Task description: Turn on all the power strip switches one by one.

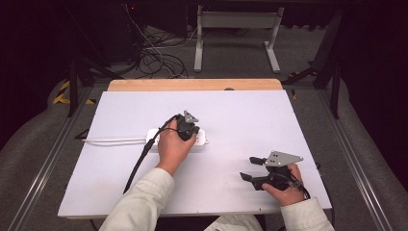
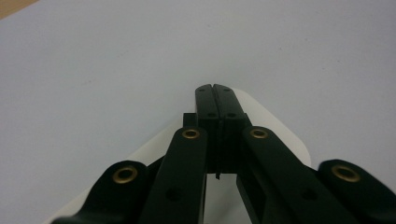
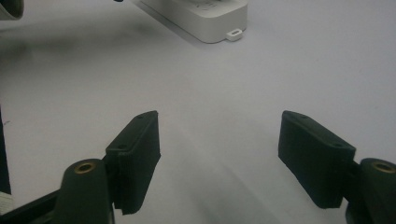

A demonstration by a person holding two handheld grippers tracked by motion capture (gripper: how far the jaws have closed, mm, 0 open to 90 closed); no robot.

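A white power strip (image 1: 202, 139) lies near the middle of the white table (image 1: 240, 110), and its white cord (image 1: 115, 141) runs off to the left. My left gripper (image 1: 188, 129) is directly over the strip, held by a hand in a pale sleeve. In the left gripper view its jaws are pressed flat together at the tips (image 2: 215, 99), with nothing visible between them and the strip's rounded end (image 2: 285, 140) just beneath. My right gripper (image 1: 251, 168) rests at the near right of the table, open and empty (image 3: 219, 135). The strip's end (image 3: 205, 21) lies well ahead of it.
The left gripper's black cable (image 1: 138, 164) trails back across the table to the near edge. A wooden strip (image 1: 192, 85) borders the far side. Beyond it on the floor are tangled cables (image 1: 159, 57) and a white stand (image 1: 235, 21).
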